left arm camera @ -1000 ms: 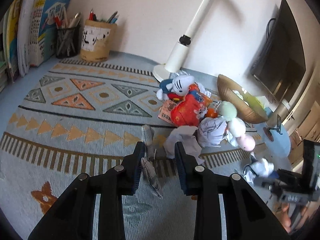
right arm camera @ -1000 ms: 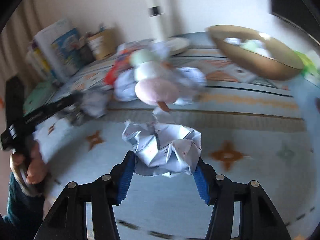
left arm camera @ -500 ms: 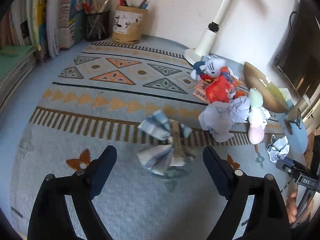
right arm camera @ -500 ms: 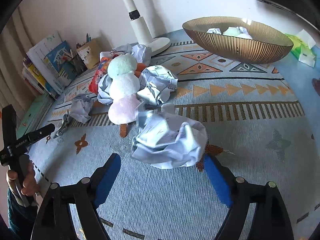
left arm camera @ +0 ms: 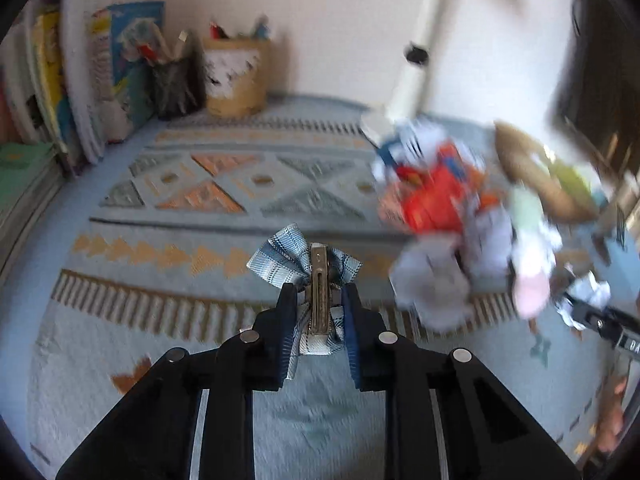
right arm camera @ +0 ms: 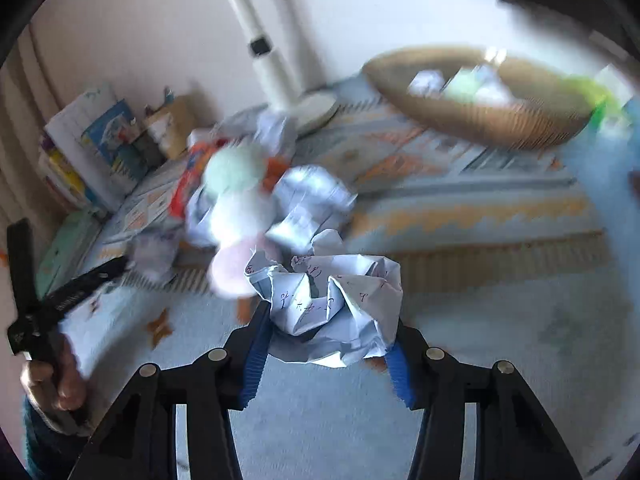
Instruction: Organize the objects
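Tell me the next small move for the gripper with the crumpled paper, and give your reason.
Probably carry it up and right to the woven bowl and let go above it. The right gripper is closing, its fingers already pinching the crumpled paper ball, and a similar paper wad already lies in that bowl. The left gripper is shut on the plaid bow clip.

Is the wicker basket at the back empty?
No: the right wrist view shows the wicker basket holding a crumpled paper ball and some pale green and white things.
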Tool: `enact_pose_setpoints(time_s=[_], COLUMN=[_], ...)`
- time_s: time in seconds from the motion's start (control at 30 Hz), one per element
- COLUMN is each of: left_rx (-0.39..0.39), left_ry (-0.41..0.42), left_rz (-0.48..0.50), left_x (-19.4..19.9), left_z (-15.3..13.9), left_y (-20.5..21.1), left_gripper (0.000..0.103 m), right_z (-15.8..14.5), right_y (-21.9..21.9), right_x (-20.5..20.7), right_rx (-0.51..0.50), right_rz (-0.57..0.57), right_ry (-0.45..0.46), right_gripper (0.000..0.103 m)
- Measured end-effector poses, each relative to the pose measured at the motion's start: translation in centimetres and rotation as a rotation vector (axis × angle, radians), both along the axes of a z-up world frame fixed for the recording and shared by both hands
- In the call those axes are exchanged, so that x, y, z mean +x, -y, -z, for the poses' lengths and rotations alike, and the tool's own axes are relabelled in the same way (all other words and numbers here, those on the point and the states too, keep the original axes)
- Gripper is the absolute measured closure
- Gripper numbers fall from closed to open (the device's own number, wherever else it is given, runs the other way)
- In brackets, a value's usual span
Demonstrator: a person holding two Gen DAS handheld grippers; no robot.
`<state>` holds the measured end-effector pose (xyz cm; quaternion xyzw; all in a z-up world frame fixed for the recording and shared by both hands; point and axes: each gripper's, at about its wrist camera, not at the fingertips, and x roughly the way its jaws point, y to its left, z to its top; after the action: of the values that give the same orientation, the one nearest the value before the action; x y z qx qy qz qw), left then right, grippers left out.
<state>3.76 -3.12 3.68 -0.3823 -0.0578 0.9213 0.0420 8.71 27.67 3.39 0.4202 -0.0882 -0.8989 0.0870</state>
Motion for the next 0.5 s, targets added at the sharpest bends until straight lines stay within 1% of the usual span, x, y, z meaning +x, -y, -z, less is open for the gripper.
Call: enact_pose_setpoints(time_s=[0.03,0.07,0.1,0.17,0.23,0.43,0.5], left_rx=[0.016,0.014,0.000,-0.008,-0.011,0.002,0.002], left_ry=[-0.024,-0.023,-0.023,-0.053,-0.060,-0.052,-0.048], left_rz=[-0.017,-0.026,-0.032,-0.026,-0.024,-0.040,-0.040], left_x=[-0.1,-0.3,-0.3,0.2,0.5,0.3,0.2], left_z=[0.0,0.2,0.2,-0.1,-0.2,-0.1,0.0], left_y=[0.2,0.2,0.1,-0.2,-0.2,0.3,0.3], left_gripper=[0.083,0.083,0.083,0.083,0.083,0.083,0.083], right_z=[-0.3,-0.4,-0.2,0.4,0.3,0.4,0.4], right_y=[-0.2,-0.5,-0.9,-1.8,-1.9,0.1,0.7], right_x=[-0.1,-0.1,-0.1,-0.3,-0.4,-0.1,-0.1], right_rx=[0.055,0.080,0.075,0.048,0.062,0.189,0.216], right_rz=[0.030,0.052,0.058,0.087,0.107,0.082,0.073], right_ry=[-0.013,-0.023,-0.029,-0.003,-0.009,-0.028,-0.034], right_gripper=[0.051,0.051,0.051,0.051,0.051,0.051,0.051])
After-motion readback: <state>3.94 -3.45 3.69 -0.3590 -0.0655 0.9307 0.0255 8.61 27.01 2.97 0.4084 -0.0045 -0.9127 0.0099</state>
